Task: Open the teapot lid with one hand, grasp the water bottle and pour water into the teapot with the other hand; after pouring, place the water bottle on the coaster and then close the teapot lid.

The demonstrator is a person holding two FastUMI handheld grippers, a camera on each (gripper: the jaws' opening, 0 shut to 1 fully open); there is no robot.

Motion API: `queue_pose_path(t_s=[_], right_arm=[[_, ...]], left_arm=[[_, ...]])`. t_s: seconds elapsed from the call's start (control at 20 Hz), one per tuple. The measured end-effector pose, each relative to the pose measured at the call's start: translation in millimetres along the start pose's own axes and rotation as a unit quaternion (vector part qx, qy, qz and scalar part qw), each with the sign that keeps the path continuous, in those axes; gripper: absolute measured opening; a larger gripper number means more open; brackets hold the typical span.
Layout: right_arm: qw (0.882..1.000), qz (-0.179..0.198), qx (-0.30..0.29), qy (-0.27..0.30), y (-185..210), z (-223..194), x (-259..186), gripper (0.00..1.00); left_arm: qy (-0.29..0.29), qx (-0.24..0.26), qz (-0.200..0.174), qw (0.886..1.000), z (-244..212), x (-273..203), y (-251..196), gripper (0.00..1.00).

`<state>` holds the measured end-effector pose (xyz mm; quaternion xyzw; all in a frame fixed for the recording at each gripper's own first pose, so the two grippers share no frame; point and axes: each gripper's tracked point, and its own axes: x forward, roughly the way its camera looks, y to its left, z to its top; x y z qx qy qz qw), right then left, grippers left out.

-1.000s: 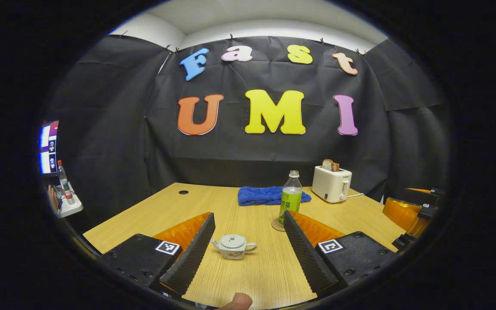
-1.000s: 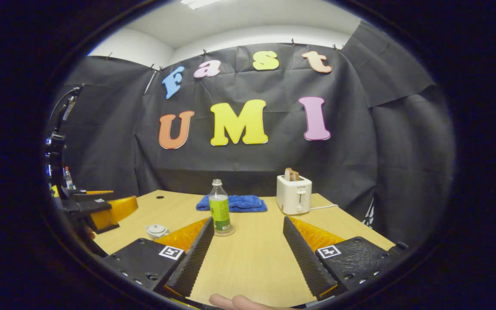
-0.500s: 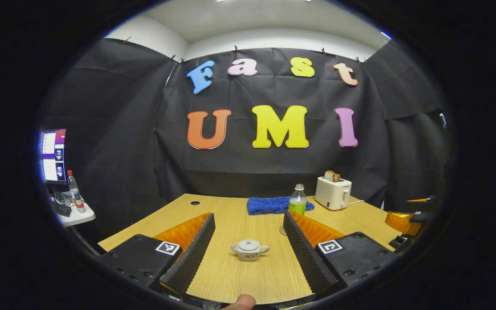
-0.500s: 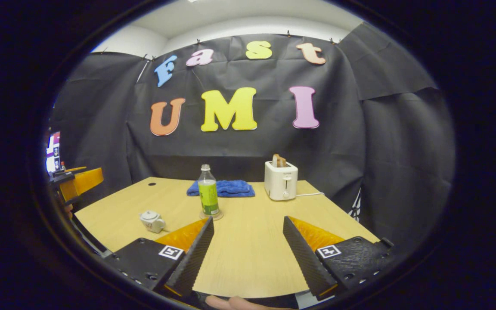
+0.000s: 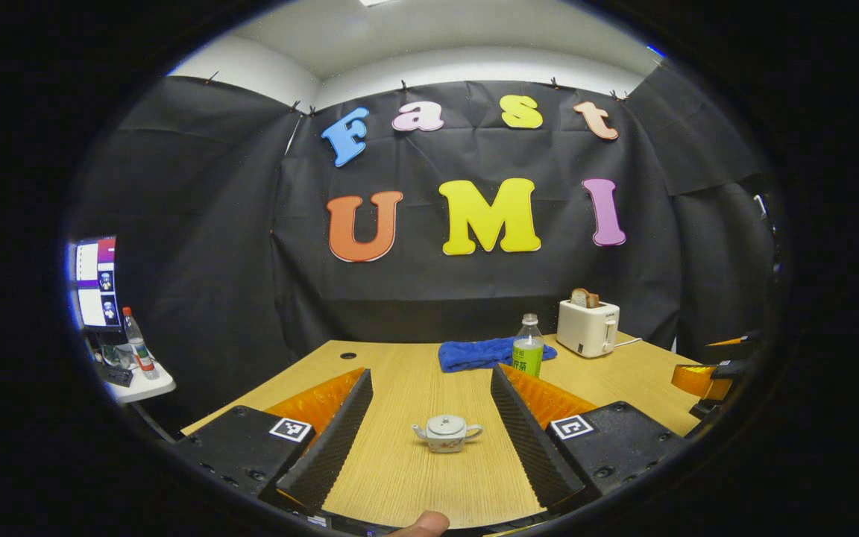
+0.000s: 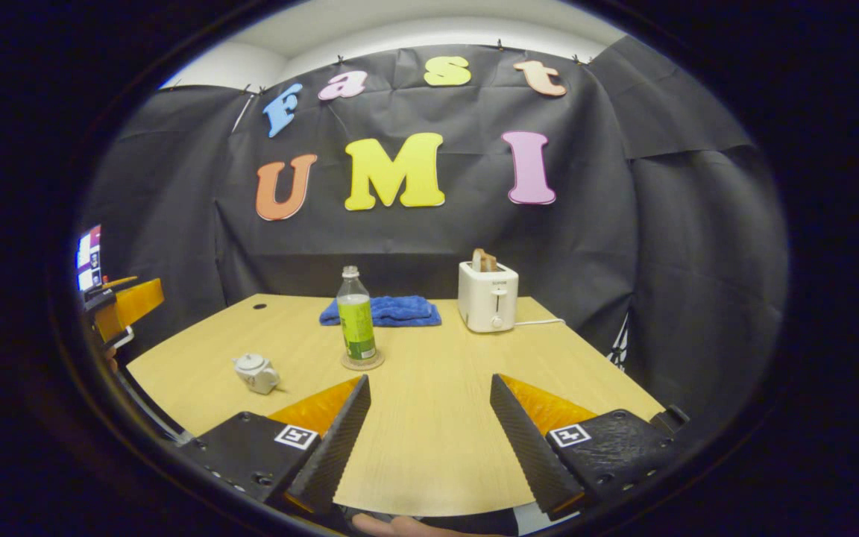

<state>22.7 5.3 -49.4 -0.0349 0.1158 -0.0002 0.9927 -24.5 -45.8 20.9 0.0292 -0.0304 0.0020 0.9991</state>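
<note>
Left gripper [image 5: 429,436]: jaws spread wide, holding nothing; hangs over the near table edge.
Teapot [image 5: 447,433]: lid on, upright on the table [image 5: 400,477], seen between the left gripper's fingers, touching neither.
Water bottle [image 6: 356,319]: upright on the coaster [image 6: 362,363], right of and beyond the teapot.
Blue cloth [image 6: 392,311]: behind the bottle, far side.
Toaster [image 6: 487,296]: far right, just beside the cloth.
Right gripper [image 6: 429,440]: jaws wide apart, empty, near the table's right edge.
</note>
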Motion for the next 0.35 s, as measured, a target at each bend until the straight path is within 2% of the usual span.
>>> queue_pose_path(t_s=[0.35], right_arm=[[1.0, -0.012, -0.009, -0.001, -5.7, -0.6, 4.7, 0.96]], left_arm=[[0.011, 0.003, -0.001, 1.0, -10.7, 5.2, -3.7, 1.0]])
